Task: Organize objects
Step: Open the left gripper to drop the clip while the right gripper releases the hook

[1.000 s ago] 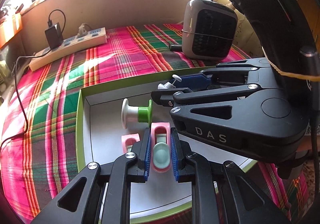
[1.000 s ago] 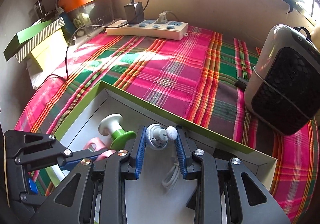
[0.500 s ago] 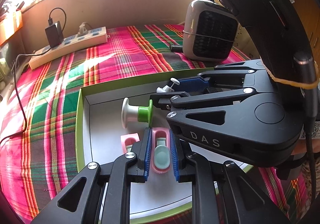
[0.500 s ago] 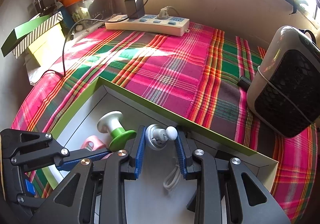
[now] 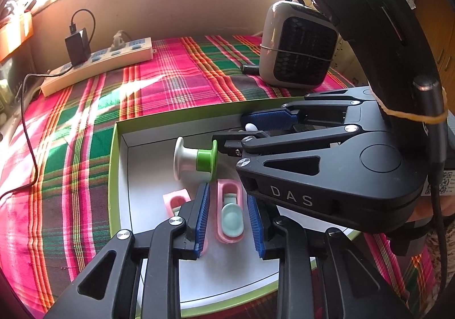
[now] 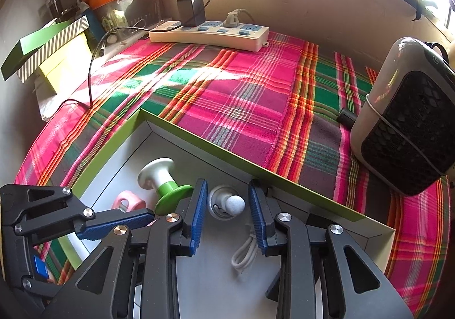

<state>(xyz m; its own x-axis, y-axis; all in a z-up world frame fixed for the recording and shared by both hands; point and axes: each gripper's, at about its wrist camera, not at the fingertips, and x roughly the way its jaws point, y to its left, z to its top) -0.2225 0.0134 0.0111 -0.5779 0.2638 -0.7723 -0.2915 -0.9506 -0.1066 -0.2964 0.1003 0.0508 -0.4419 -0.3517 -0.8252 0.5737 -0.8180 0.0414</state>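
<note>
While both hand-held grippers hang over the green tray (image 5: 113, 165), their jaws have just been opening. The left hand-held gripper (image 5: 230, 219) stands narrowly open, its pads clear of the pink clip (image 5: 229, 212) lying on the tray floor between them. The right hand-held gripper (image 6: 227, 215) is narrowly open around the white knob (image 6: 227, 203) near the tray's far wall. Lifting crookedly could snag either piece, or knock the green spool (image 5: 196, 161) beside them.

Left gripper (image 5: 231, 219) and right gripper (image 6: 226, 213) angle downward, crossing closely; both jaws have just been opening.
</note>
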